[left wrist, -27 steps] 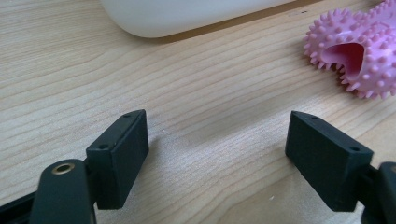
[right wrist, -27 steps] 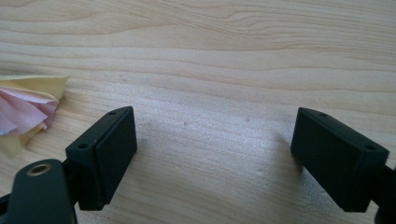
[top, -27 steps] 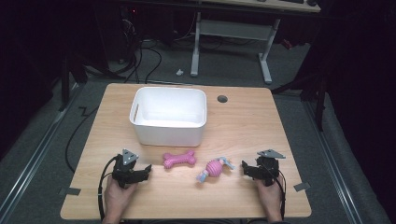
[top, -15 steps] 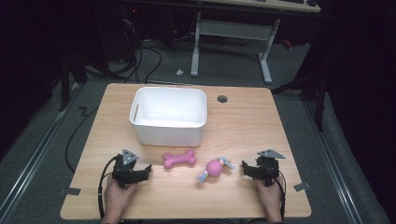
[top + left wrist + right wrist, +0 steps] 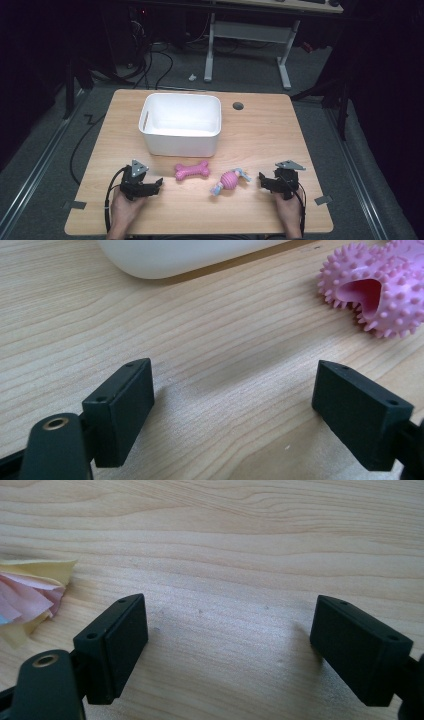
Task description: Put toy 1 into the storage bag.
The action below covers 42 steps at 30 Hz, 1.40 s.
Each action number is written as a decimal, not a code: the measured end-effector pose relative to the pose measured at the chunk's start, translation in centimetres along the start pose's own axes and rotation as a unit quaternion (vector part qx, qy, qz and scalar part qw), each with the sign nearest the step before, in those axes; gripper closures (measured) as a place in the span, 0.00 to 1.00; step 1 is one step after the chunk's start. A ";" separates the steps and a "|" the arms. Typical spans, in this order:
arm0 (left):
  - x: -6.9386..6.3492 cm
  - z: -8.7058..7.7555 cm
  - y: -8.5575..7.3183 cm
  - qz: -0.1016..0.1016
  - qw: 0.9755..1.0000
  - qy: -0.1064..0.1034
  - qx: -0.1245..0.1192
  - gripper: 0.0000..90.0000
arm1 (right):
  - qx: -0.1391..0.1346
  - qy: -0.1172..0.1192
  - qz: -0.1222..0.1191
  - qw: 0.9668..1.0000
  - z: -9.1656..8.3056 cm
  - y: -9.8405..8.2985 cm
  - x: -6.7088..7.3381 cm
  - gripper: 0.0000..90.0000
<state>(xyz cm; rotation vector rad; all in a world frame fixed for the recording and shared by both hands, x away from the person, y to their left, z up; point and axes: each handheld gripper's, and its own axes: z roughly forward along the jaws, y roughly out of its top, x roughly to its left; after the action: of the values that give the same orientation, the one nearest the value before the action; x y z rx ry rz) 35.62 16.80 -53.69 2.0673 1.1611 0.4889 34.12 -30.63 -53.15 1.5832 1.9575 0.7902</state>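
High view: one wooden tabletop (image 5: 260, 130) carrying one white rectangular bin (image 5: 181, 124), set toward the far left of centre, upright, interior bare white with nothing lying in it. Near side of the bin, just apart from its front wall: one pink spiked bone toy (image 5: 192, 170), lying flat. To the right of the bone, near but not touching: one pink ribbed ball toy (image 5: 229, 181) with pale rope ends sticking out at both sides. Left gripper (image 5: 154, 186), held in the person's left hand at the near left edge, jaws spread wide and pointing toward the bone, nothing between them. Right gripper (image 5: 263, 181), held in the right hand at the near right, jaws likewise wide apart and bare, pointing toward the ball toy. Left gripper view: bone toy (image 5: 376, 290) at upper right, beyond the jaws; bin wall (image 5: 190, 255) along the top edge. Right gripper view: frayed rope end (image 5: 30, 595) at the left edge, clear of the jaws.
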 end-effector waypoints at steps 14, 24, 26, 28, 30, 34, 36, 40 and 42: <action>0.2 -0.4 0.1 -0.014 1.000 -0.016 0.002 0.24 | -0.002 0.000 -0.003 1.000 0.0 0.0 0.0 0.18; -0.2 -1.4 1.3 -0.007 1.000 -0.027 -0.006 0.26 | -0.002 0.001 -0.003 1.000 0.0 0.0 0.0 0.18; -0.3 -1.7 1.5 -0.007 1.000 -0.030 -0.005 0.26 | -0.002 0.001 -0.002 1.000 0.0 0.0 0.0 0.18; -0.5 -1.9 1.7 -0.005 0.999 -0.034 -0.006 0.27 | -0.002 0.001 -0.003 1.000 0.0 0.0 0.0 0.18; -0.9 -2.0 2.0 -0.001 0.999 -0.037 -0.006 0.28 | -0.002 0.001 -0.002 1.000 0.0 0.0 0.0 0.18; -1.7 -2.2 2.5 0.013 0.999 -0.043 -0.008 0.28 | -0.002 0.001 -0.003 1.000 0.0 0.0 0.0 0.18; -2.3 -2.1 2.7 0.019 0.999 -0.050 -0.007 0.29 | -0.002 0.001 -0.003 1.000 0.0 0.0 0.0 0.18; -2.9 -2.0 3.0 0.024 0.998 -0.061 -0.008 0.30 | -0.002 0.001 -0.004 1.000 0.0 0.0 0.0 0.18; -3.1 -2.0 3.1 0.029 0.997 -0.065 -0.007 0.32 | -0.002 0.001 -0.005 1.000 0.0 0.0 0.0 0.18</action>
<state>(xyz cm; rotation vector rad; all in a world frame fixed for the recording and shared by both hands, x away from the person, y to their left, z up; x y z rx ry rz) 34.51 13.89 -50.02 2.0926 1.0233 0.3826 34.11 -30.63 -53.16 1.5697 1.9625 0.7930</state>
